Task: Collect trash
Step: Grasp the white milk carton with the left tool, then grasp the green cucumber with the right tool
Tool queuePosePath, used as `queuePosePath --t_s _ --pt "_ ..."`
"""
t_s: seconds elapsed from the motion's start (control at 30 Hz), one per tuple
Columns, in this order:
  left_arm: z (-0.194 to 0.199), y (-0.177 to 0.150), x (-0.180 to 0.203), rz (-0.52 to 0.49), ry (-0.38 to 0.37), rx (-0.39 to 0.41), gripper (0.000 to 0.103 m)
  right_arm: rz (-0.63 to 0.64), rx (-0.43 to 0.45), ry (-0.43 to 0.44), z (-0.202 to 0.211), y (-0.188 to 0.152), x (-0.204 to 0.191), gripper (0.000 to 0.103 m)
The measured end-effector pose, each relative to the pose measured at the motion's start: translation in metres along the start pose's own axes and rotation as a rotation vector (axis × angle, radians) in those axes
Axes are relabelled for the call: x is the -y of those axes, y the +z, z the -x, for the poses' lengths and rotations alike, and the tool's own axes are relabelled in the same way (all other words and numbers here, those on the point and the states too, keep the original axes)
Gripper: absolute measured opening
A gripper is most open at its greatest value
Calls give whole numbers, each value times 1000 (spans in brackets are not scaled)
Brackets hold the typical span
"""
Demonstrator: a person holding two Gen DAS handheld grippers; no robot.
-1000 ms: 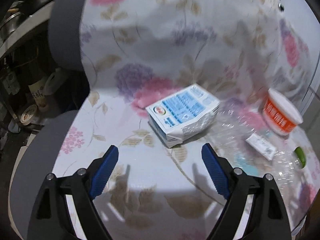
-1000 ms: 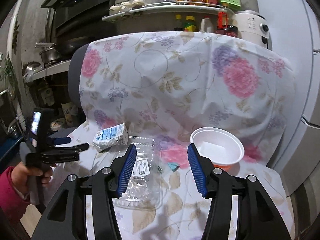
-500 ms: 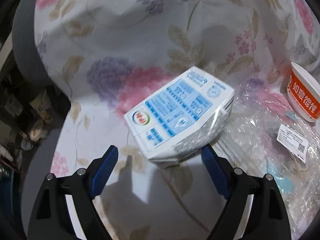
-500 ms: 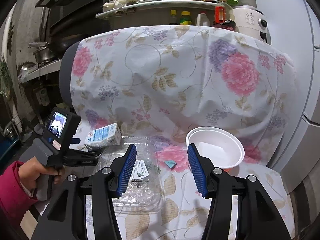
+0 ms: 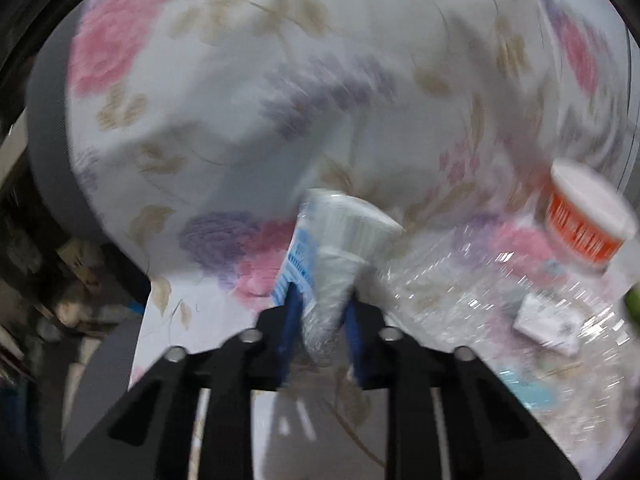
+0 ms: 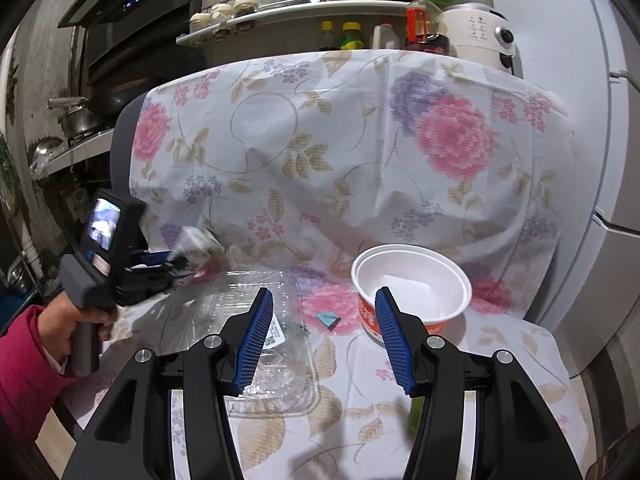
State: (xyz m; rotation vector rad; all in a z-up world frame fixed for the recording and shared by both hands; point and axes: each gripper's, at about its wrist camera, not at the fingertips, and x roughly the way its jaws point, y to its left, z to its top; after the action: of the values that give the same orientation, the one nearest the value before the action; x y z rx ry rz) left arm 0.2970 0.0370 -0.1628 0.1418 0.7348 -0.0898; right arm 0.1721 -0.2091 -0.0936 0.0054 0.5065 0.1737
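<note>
My left gripper (image 5: 322, 308) is shut on a white and blue milk carton (image 5: 340, 248) and holds it above the flower-patterned chair seat (image 5: 224, 312); the view is blurred. In the right wrist view the left gripper (image 6: 176, 260) holds the carton (image 6: 196, 242) at the seat's left. My right gripper (image 6: 324, 336) is open and empty above the seat, between a clear plastic clamshell box (image 6: 256, 320) and a white and orange paper bowl (image 6: 412, 284). The bowl (image 5: 588, 220) and clear box (image 5: 480, 304) also show in the left wrist view.
A small blue scrap (image 6: 329, 319) lies on the seat (image 6: 500, 360) between box and bowl. A green object (image 6: 416, 416) lies near the front right. A white appliance (image 6: 480, 32) and a shelf of bottles (image 6: 352, 36) stand behind the chair back. A fridge (image 6: 600, 160) is at right.
My left gripper has closed on the milk carton and lifted it off the seat. My right gripper has stayed open and moved slightly nearer the seat.
</note>
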Motion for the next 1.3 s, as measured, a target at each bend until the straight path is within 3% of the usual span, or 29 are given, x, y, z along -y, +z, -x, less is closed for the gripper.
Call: queuePosePath --t_s 0.23,0.53,0.7,0.93,1.3 --pt "63 -8 -28 200 -126 57 15 -59 11 -22 19 -8 21 55" --pt "125 -49 13 219 -232 102 15 -105 -43 -77 32 -37 52 55" --pt "131 -54 35 218 -244 119 15 -121 -78 -103 29 -56 65 55" --pt "125 -51 49 224 -246 121 15 -123 -175 -81 -6 -80 69 53" --pt "116 -52 51 235 -235 110 15 -98 -306 -169 -70 -81 73 47"
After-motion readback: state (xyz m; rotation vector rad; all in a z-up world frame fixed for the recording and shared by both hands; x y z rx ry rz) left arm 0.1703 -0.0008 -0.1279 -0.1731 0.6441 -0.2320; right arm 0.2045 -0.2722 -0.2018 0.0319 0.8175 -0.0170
